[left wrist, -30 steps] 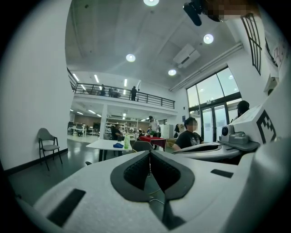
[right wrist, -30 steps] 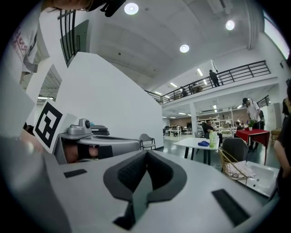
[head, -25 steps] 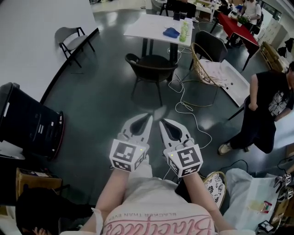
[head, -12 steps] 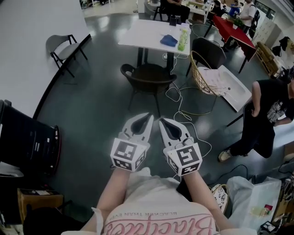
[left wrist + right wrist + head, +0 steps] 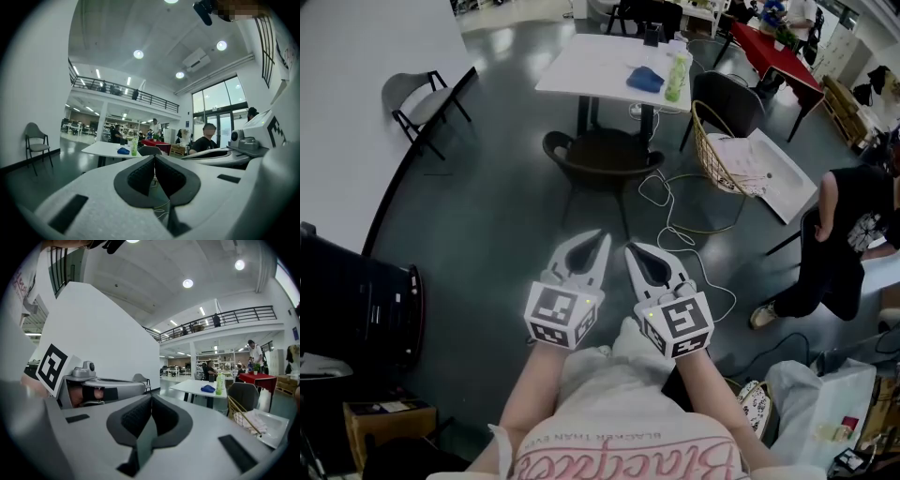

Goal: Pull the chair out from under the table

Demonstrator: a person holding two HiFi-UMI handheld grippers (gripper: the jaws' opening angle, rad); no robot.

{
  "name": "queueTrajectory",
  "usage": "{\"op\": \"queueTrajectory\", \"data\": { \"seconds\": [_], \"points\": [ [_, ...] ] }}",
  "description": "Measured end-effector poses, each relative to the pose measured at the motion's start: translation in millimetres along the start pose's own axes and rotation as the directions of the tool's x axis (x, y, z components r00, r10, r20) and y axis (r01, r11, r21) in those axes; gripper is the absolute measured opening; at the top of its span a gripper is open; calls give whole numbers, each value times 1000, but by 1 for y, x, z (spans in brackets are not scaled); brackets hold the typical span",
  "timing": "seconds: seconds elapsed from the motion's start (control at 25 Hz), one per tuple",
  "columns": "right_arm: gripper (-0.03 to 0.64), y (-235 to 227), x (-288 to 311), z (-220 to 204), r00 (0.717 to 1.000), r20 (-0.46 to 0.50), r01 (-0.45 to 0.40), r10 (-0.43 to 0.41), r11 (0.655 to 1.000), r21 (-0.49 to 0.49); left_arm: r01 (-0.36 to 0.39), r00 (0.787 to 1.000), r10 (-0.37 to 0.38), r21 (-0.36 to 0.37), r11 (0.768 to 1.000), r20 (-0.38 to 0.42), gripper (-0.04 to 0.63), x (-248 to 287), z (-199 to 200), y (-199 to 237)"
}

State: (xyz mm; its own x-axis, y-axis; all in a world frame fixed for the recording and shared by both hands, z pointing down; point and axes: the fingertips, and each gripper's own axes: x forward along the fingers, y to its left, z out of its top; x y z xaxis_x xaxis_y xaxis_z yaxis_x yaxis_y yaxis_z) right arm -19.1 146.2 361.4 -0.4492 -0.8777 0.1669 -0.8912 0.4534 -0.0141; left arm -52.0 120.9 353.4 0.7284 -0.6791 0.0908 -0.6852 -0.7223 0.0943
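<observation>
head view: the chair [image 5: 605,155], dark with a curved back, stands at the near edge of the white table [image 5: 591,61], its seat toward the table and its back toward the person. it looks not yet pulled out. the left gripper [image 5: 602,242] and the right gripper [image 5: 632,251] are held side by side in front of the person's body, well short of the chair, with open floor between. a pale cable [image 5: 675,220] loops over the floor just right of the chair, and a wire basket [image 5: 717,141] leans further right. a green bottle [image 5: 677,73] and a blue cloth [image 5: 645,79] lie on the table.

left gripper view: the left gripper [image 5: 154,161] has its jaws pressed together with nothing between them. the table [image 5: 105,149] shows beyond, and a dark chair back sits just above the tips, though which chair it is cannot be told for sure.

right gripper view: the right gripper [image 5: 151,401] also has its jaws together and empty. the table [image 5: 194,386] and basket [image 5: 243,420] lie ahead; the chair itself seems hidden behind the jaws.

judged from this, the step in hand is the approach. the next move calls for closing in, parting at least one pair of jaws, gripping the top rim of the back, and drawing it straight toward the person, minding the cable by the legs.
</observation>
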Motion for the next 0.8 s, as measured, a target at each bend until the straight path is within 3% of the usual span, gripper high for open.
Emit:
{"op": "queueTrajectory", "data": {
  "seconds": [0.32, 0.8],
  "points": [
    [3, -27, 35, -11, 999, -27, -24, 24, 1000, 13, -30, 999, 29, -25, 999, -29, 5, 36, -15, 28],
    [4, -105, 126, -1, 996, -24, -80, 80, 997, 18, -110, 993, 108, -54, 992, -53, 6, 131, -11, 101]
  ]
}}
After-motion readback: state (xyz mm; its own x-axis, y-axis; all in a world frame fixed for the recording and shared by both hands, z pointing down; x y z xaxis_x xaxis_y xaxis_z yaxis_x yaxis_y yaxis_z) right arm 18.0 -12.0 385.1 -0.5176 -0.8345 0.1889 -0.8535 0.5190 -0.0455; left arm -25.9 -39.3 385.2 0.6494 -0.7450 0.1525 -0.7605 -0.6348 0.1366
